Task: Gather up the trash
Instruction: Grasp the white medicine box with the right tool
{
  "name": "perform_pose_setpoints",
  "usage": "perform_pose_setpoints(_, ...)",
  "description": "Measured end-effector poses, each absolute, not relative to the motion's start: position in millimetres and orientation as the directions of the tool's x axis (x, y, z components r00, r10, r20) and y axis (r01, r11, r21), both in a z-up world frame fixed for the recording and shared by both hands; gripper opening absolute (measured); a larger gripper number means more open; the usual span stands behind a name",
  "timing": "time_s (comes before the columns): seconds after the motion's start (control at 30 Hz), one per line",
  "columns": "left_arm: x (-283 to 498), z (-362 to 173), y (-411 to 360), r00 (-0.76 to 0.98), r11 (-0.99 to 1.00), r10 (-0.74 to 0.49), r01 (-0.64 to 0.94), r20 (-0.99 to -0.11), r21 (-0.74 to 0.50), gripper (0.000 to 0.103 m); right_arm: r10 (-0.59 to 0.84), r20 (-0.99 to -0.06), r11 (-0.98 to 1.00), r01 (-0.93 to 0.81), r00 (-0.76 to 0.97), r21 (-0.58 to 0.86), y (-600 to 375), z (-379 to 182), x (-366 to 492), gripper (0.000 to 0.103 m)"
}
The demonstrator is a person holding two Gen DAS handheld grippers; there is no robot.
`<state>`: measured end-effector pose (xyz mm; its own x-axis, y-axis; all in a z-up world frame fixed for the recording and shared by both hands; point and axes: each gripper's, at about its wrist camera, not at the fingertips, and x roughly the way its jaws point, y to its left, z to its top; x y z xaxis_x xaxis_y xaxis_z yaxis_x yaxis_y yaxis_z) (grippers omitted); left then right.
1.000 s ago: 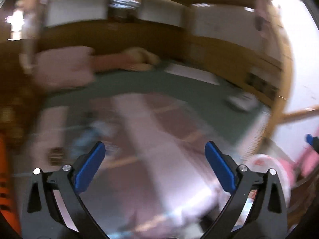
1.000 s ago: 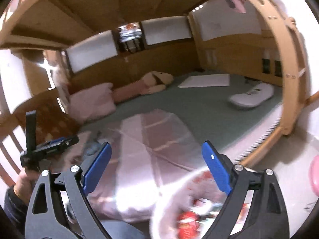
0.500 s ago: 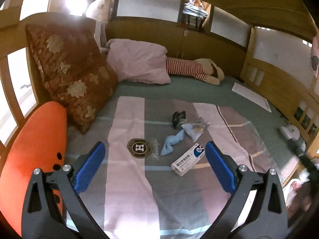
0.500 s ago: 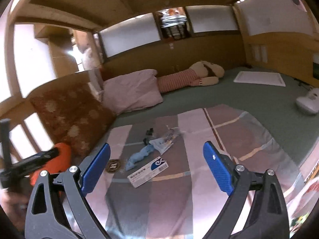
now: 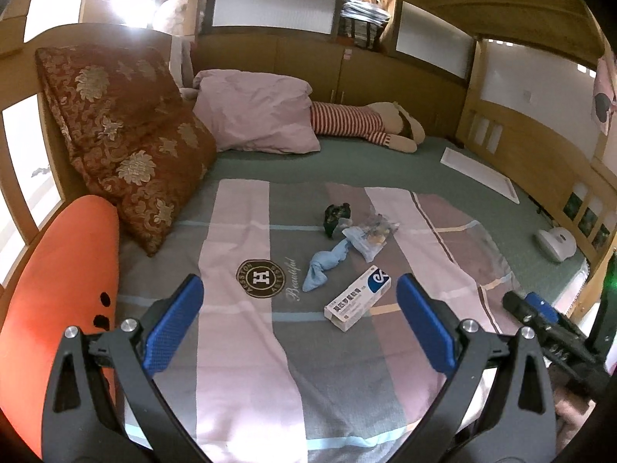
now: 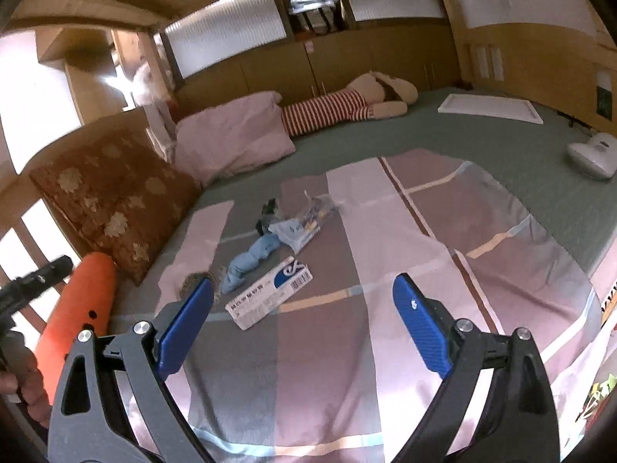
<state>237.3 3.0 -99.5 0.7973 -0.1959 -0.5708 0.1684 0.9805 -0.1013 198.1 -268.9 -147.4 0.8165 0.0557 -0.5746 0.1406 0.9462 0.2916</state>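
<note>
Left gripper and right gripper both spread wide, holding nothing, above the pink-and-grey striped blanket. Trash clusters mid-blanket: white-and-blue cardboard medicine box nearest, twisted light-blue cloth just beside it, clear plastic wrapper and dark crumpled wrapper beyond. Nothing between grippers and box. Around: orange bolster, brown floral cushion, pink pillow, striped plush toy, white handheld device.
</note>
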Motion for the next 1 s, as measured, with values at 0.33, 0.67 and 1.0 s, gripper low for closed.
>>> perform_pose_setpoints(0.33,242,-99,14,0.803,0.984,-0.175,0.123,-0.57,-0.128,0.1,0.01,-0.767,0.915,0.304,0.641,0.265,-197,-234,309,0.092)
perform_pose_setpoints(0.67,251,-100,30,0.795,0.986,-0.162,0.106,-0.584,-0.128,0.1,-0.164,-0.841,0.904,0.419,0.516,0.081,-151,-289,383,0.074)
perform_pose_setpoints(1.0,286,-120,3,0.745,0.986,-0.158,0.149,-0.648,-0.07,0.1,-0.002,-0.842,0.967,0.216,0.54,0.136,-196,-271,364,0.024)
